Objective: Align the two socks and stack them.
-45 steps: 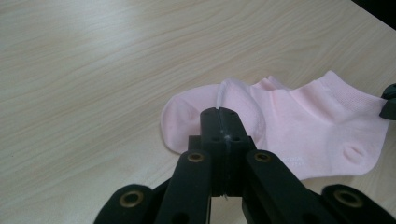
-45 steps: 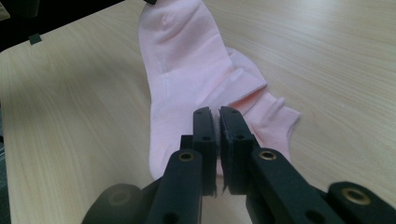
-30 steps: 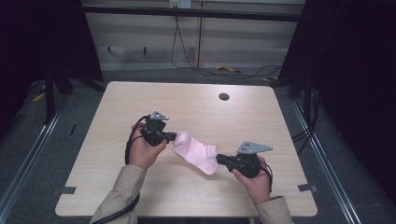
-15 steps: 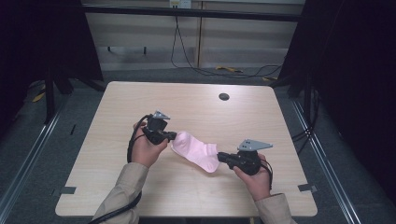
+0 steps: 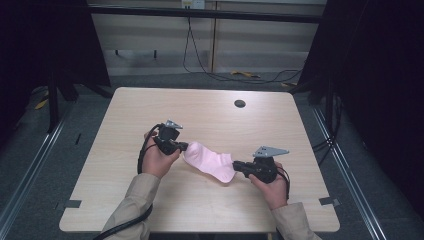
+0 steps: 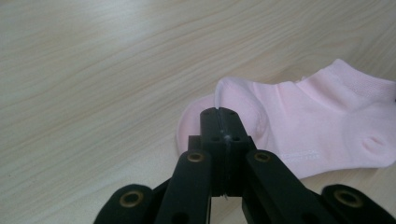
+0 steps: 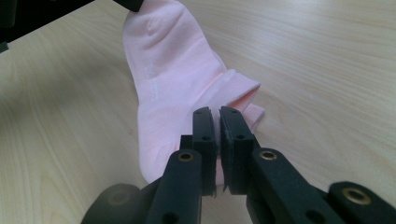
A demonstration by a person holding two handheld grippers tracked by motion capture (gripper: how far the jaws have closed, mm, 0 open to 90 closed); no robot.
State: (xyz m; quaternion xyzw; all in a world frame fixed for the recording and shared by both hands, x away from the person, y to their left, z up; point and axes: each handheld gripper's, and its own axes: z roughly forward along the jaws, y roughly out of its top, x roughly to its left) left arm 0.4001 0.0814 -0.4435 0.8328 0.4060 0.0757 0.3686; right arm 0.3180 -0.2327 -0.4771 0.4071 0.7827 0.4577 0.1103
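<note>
Left gripper view: jaws pinch sock [image 6: 327,121] toe.

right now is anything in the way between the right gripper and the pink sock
Nothing visible. The right gripper sits at the open cuff end of the pale pink cotton sock, jaws a slit apart above the fabric. The left gripper already pinches the toe end.

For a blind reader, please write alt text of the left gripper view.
The left tongs, black and closed, pinch a fold at one end of a pink sock. The rest of the sock lies flat on a light wooden table.
</note>
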